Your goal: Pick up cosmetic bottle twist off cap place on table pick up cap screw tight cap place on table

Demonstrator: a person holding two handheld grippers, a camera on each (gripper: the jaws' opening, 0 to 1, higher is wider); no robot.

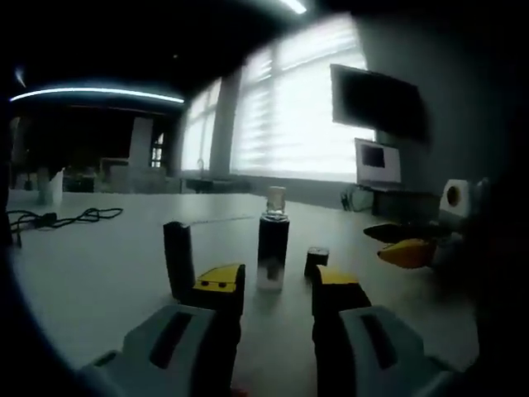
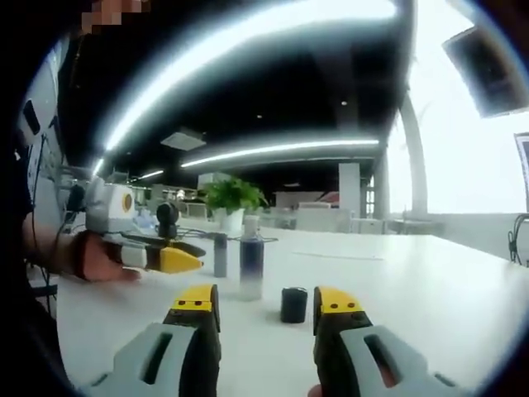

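Bottle stands uncapped ahead of my left tongs. Cap sits between my right tongs. I see both released.

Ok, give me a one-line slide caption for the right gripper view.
Open right gripper faces a small black cap beside an uncapped dark cosmetic bottle standing on the white table.

The uncapped cosmetic bottle stands upright on the table, its cap just right of it, a taller dark bottle left, cable far behind left.
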